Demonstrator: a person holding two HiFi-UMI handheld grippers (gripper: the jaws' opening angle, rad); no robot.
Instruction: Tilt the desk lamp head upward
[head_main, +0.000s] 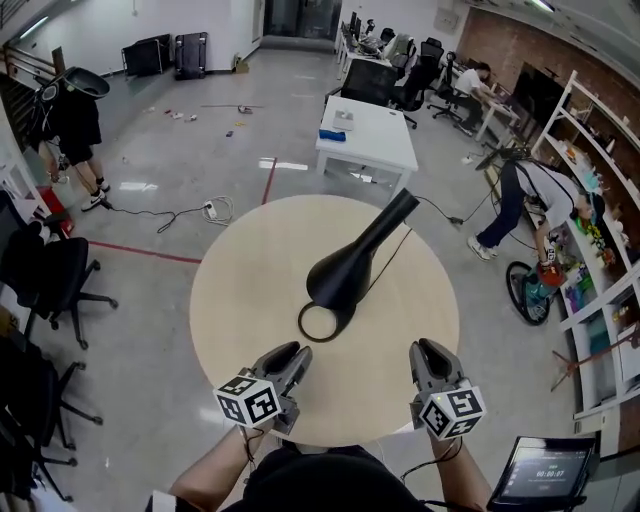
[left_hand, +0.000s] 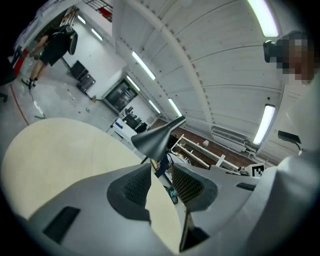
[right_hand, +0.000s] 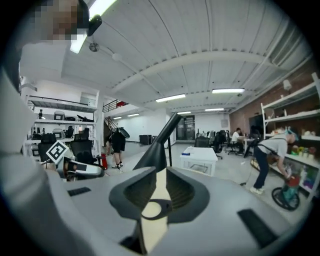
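Note:
A black desk lamp stands on the round beige table (head_main: 250, 290). Its cone-shaped head (head_main: 345, 268) points down at the tabletop just above its ring base (head_main: 320, 322), and its arm (head_main: 395, 210) slants up and away. My left gripper (head_main: 298, 352) and right gripper (head_main: 425, 350) hover over the table's near edge, short of the lamp on either side, both shut with nothing between the jaws. From my left gripper (left_hand: 161, 172), the lamp head (left_hand: 157, 137) lies ahead of the jaws. From my right gripper (right_hand: 160, 177), the lamp head (right_hand: 155, 155) and the ring base (right_hand: 152, 209) show past the jaws.
The lamp's cable runs off the table's far right. A white desk (head_main: 365, 130) stands beyond the table, black office chairs (head_main: 60, 280) to the left, and shelves and a bent-over person (head_main: 535, 205) to the right. A tablet screen (head_main: 545, 470) sits at the bottom right.

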